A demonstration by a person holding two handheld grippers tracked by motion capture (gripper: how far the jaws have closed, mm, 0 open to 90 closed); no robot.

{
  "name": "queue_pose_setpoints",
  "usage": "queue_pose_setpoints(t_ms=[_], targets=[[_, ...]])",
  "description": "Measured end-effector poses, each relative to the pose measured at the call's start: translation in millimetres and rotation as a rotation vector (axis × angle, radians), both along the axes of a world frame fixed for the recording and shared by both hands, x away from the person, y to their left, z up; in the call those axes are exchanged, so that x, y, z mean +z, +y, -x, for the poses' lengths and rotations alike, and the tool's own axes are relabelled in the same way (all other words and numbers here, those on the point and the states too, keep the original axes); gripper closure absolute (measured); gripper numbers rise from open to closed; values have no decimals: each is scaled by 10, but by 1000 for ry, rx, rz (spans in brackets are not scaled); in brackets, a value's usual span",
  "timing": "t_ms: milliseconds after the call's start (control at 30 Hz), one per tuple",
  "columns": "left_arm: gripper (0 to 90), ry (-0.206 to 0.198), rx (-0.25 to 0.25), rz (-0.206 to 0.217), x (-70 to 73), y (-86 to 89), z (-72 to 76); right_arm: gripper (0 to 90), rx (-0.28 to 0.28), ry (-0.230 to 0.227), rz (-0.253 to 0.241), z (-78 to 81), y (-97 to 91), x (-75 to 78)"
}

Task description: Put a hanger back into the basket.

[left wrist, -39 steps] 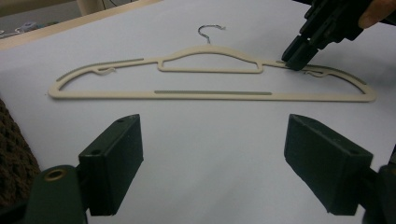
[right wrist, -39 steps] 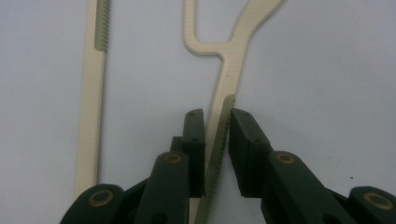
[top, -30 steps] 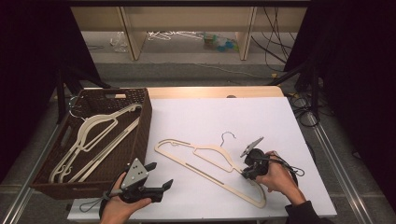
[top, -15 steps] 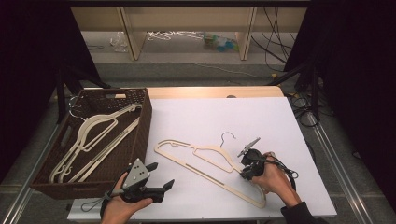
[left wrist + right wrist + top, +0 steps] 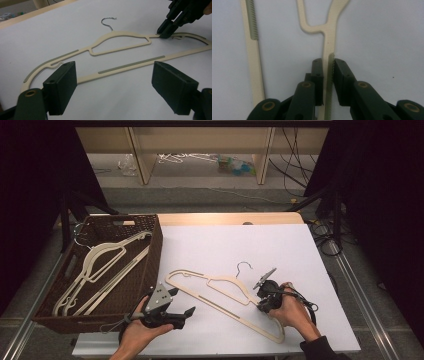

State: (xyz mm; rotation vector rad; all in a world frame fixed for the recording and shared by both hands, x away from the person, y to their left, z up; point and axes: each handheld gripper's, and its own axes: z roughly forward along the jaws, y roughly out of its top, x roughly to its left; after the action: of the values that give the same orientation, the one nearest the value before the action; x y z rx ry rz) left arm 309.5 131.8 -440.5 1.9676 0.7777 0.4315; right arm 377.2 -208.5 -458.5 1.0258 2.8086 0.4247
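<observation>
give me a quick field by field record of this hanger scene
surface: white table
hanger in work: cream hanger flat on the table, metal hook pointing away
right gripper: shut on the hanger's upper arm
left gripper: open, jaws wide, near the hanger's lower bar
basket: brown, at table's left, cream hangers inside

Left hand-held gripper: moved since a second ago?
Yes. In the high view the left hand-held gripper has shifted slightly rightward, away from the brown basket and toward the cream hanger on the table. Its jaws stand open and hold nothing.
</observation>
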Motion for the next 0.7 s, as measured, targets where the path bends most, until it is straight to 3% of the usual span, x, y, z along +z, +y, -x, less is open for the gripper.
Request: queue_pose_setpoints(t_ms=[333,367,433,500,633,700], targets=[[211,27,-26,-62,-60,-316,-410,797,35,-6,-16,27,-56,50],[213,35,-18,-56,-79,-353,-450,797,37,-14,-18,36,-58,64],[282,49,-48,-93,-116,-396,-574,797,47,-21,-12,56,-60,100],[264,68,-45,-100,-151,-435,-664,797,50,-31,-16,80,-60,138],[254,42,-44,-156,-201,-558,-797,797,64,-56,-16,132,-55,206],[245,50,-56,-166,-221,-614,-850,797,71,-64,-17,160,-48,239]])
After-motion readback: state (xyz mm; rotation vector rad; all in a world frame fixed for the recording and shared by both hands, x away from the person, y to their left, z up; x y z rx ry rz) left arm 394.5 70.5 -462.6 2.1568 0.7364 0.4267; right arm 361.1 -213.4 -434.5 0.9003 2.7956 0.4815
